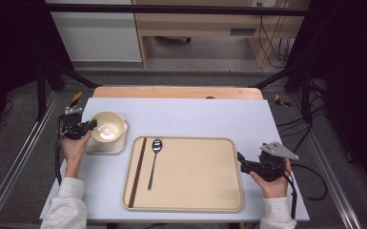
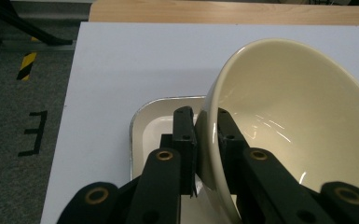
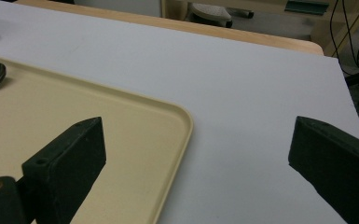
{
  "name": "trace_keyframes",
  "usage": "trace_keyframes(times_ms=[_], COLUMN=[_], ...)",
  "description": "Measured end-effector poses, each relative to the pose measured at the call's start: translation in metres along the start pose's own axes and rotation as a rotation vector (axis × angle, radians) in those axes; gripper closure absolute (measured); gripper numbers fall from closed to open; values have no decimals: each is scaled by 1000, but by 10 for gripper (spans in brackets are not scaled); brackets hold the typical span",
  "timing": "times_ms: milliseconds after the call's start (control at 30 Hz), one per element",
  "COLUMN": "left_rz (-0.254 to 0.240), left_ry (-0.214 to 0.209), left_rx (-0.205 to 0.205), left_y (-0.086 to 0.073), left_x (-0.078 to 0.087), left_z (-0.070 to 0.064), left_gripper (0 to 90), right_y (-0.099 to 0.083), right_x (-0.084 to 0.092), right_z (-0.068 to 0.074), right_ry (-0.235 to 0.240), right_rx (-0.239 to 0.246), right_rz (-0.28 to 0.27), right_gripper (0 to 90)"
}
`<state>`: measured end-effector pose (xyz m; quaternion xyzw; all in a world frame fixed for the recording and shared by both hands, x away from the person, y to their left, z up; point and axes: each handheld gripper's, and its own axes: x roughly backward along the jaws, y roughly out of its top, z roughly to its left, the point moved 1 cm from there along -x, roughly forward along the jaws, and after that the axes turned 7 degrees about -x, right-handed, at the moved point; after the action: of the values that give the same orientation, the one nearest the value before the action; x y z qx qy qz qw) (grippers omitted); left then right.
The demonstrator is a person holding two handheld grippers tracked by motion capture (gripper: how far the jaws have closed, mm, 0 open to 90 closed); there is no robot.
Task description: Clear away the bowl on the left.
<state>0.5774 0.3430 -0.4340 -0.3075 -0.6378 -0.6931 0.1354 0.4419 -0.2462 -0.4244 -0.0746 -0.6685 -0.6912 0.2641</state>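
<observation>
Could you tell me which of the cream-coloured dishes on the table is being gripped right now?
The round bowl: the left gripper pinches its rim, tilting it above the small square plate. The big tray is untouched.

On my table [image 1: 190, 117] the beige tray [image 1: 195, 191] lies in the middle, near my edge. A spoon [image 1: 153, 162] rests in its left part, bowl at the far end, and a pair of dark chopsticks [image 1: 137, 171] runs along the left rim, just beside the spoon.
</observation>
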Motion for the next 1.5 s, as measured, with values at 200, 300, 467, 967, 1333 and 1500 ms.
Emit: trace_keyframes(times_ms=[200, 300, 467, 967, 1333, 1500], left_rz=[-48, -66, -95, -184, -232, -249], left_ry=[-5, -13, -27, -67, -102, -123], left_rx=[-7, -17, -23, -71, -99, -122], left_y=[4, 5, 6, 7, 11, 13], left_x=[15, 23, 32, 64, 80, 85], left_z=[-1, -3, -6, -28, -47, -59], left_gripper=[818, 818, 818, 817, 815, 814], right_y=[0, 0, 0, 0, -1, 0], right_x=[1, 1, 1, 1, 1, 2], right_z=[0, 0, 1, 2, 3, 4], right_ry=[3, 1, 3, 1, 1, 5], right_rx=[1, 1, 0, 6, 14, 14], right_rz=[0, -1, 0, -2, -1, -2], right_gripper=[43, 43, 43, 43, 42, 42])
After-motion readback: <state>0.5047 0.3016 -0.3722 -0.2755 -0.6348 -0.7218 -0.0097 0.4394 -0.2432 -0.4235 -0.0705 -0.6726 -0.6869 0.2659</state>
